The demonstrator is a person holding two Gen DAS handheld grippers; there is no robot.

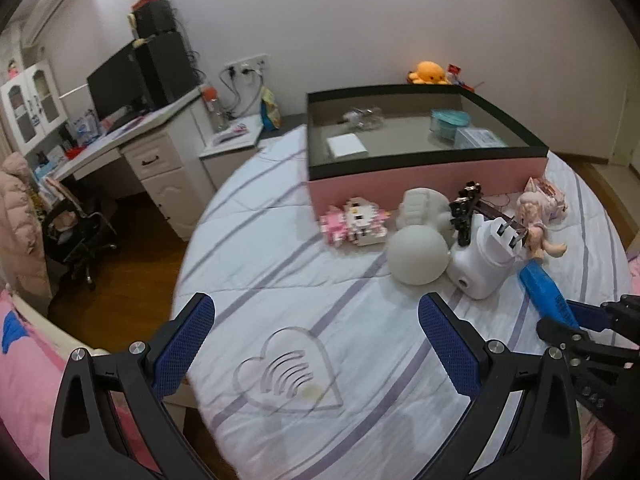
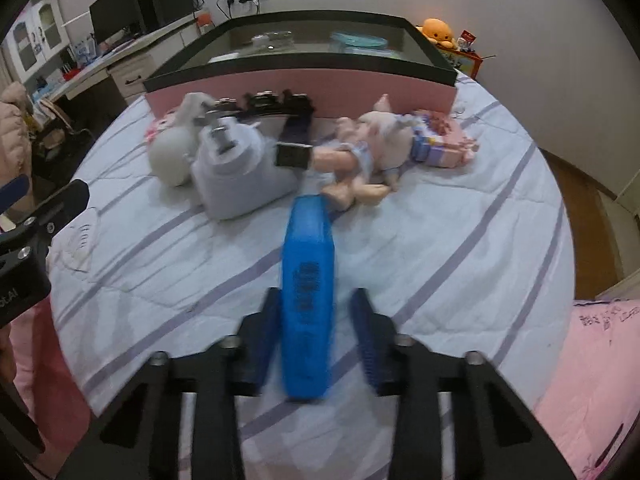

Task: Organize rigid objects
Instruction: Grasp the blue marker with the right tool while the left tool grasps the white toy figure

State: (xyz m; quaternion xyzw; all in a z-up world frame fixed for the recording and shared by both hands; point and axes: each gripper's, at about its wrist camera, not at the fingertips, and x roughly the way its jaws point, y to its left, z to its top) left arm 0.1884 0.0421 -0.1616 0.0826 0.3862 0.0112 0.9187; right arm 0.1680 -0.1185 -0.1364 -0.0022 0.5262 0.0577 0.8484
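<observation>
Slip of the case (image 2: 308,264) is the first danger. The right gripper (image 2: 316,300) is closed on this blue case, which stands on its narrow edge on the bed (image 2: 440,240), in front of the other things. The picture is blurred there. The left pad touches the case, but at the right pad I cannot be sure of full contact. The hold is also at the near end only, so most of the case sticks out forward. If it is lifted fast, I think the far end can drop or the case can turn between the pads.

Second danger is the crowd ahead. A white bottle (image 2: 240,176) with a plug on top lies just beside the far end of the case, and a doll (image 2: 360,160) lies close on the other side. A forward swing could push them or knock the bottle against the white ball (image 2: 168,156).

Third danger is the box (image 2: 300,92), where the case probably must go. Its pink wall is high and has a black rim. A low carry would hit the wall.

The left gripper (image 1: 316,308) has its jaws wide apart and holds nothing, over bare sheet. The right gripper is near its right finger, so the two tools could bump if both go forward together.
</observation>
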